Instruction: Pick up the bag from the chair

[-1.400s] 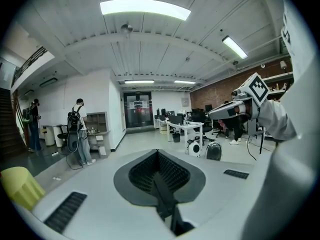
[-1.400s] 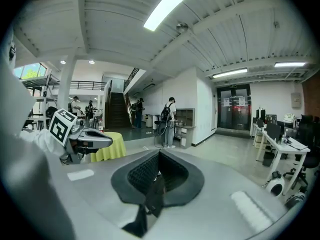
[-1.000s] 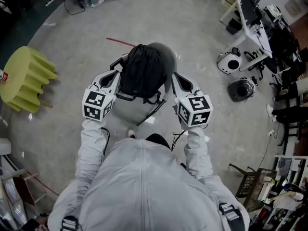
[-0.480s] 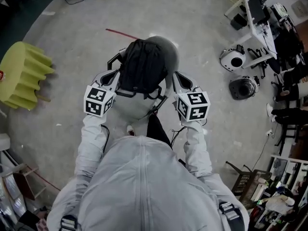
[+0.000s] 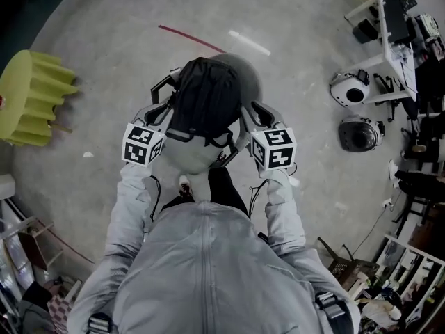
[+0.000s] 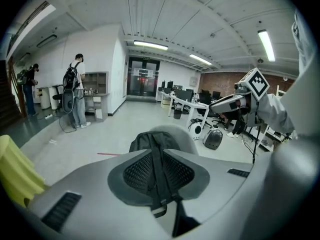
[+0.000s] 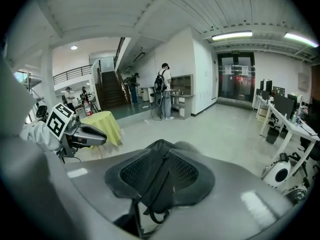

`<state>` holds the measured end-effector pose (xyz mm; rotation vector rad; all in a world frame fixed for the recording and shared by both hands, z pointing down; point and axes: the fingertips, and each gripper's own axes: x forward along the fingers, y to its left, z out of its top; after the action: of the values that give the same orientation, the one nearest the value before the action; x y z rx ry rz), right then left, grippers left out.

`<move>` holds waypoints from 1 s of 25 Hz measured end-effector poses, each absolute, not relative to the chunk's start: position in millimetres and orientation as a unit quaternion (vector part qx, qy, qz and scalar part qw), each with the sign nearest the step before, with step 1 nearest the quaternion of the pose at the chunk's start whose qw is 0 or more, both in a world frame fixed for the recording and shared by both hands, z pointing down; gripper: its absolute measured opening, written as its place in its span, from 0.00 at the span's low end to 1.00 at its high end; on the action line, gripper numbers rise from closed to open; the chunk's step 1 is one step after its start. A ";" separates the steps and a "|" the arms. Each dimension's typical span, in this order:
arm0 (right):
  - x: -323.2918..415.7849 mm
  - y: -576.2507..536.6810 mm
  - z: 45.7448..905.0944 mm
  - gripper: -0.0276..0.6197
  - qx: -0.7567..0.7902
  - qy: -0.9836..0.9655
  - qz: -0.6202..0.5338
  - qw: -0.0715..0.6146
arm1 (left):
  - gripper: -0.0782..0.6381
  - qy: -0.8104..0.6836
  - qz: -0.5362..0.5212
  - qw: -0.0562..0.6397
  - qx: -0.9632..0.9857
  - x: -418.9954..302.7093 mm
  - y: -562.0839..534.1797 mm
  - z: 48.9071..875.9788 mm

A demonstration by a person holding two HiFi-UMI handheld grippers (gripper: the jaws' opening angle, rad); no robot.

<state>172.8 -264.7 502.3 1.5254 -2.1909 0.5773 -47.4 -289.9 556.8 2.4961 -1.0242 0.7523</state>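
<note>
No readable text or labels appear anywhere.

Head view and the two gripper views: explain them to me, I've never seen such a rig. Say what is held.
No robot here: a person holds a claw in each hand. The head view looks down from a camera on the person's head: a black bag sits on a grey chair, a claw at either side. The left gripper view and right gripper view come from cameras riding on the claws, looking along their jaws. In each, a strap of the bag runs between the dark mesh pads. The left claw and right claw have both just been opening, so the straps lie between the jaws but do not look pinched.
</note>
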 end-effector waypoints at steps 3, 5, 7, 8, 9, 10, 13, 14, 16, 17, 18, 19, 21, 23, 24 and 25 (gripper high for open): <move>183.9 -287.0 527.2 0.27 0.531 -0.788 0.223 0.217 | 0.24 -0.366 0.284 0.194 0.865 -42.2 -301.0 583.8; 189.8 -302.7 545.5 0.30 0.523 -0.789 0.235 0.222 | 0.26 -0.368 0.296 0.209 0.856 -39.5 -310.0 602.9; 194.7 -318.0 564.9 0.32 0.514 -0.789 0.255 0.220 | 0.28 -0.372 0.306 0.223 0.848 -36.1 -320.7 620.8; 196.6 -324.9 575.1 0.33 0.510 -0.788 0.266 0.219 | 0.29 -0.375 0.310 0.229 0.843 -33.9 -326.5 628.9; 198.0 -331.0 585.6 0.34 0.504 -0.788 0.277 0.220 | 0.29 -0.378 0.313 0.234 0.839 -31.7 -332.2 636.4; 198.6 -336.1 596.2 0.35 0.497 -0.788 0.287 0.223 | 0.30 -0.380 0.316 0.238 0.836 -29.5 -337.7 643.6; 197.6 -347.1 626.9 0.37 0.477 -0.788 0.309 0.237 | 0.33 -0.384 0.327 0.243 0.829 -25.1 -350.8 664.7; 197.2 -350.4 636.4 0.37 0.472 -0.787 0.314 0.241 | 0.34 -0.384 0.331 0.244 0.826 -24.4 -354.0 672.4; 197.2 -357.5 654.4 0.39 0.466 -0.785 0.322 0.249 | 0.35 -0.383 0.342 0.251 0.821 -23.9 -358.6 689.6; 197.3 -360.9 662.6 0.39 0.463 -0.785 0.326 0.253 | 0.36 -0.383 0.347 0.256 0.817 -24.0 -359.8 698.8; 196.9 -363.9 670.4 0.39 0.460 -0.783 0.330 0.257 | 0.36 -0.381 0.354 0.263 0.813 -24.5 -360.4 708.1; 196.1 -366.6 677.9 0.39 0.457 -0.782 0.335 0.259 | 0.36 -0.380 0.361 0.270 0.808 -25.5 -360.6 717.2; 194.6 -370.9 691.8 0.41 0.456 -0.776 0.345 0.265 | 0.36 -0.380 0.377 0.280 0.797 -28.7 -360.8 733.6; 193.9 -372.2 702.6 0.42 0.458 -0.771 0.350 0.270 | 0.36 -0.383 0.386 0.284 0.789 -30.8 -361.8 745.7; 192.7 -371.9 706.9 0.42 0.458 -0.769 0.352 0.273 | 0.36 -0.386 0.388 0.286 0.786 -31.3 -362.6 750.5; 190.8 -371.7 711.0 0.42 0.458 -0.767 0.353 0.277 | 0.37 -0.388 0.391 0.288 0.783 -32.3 -364.0 754.8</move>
<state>190.8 -371.7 711.0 1.2301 -2.0608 0.9472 -32.3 -364.0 754.8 2.0909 -1.0365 1.0434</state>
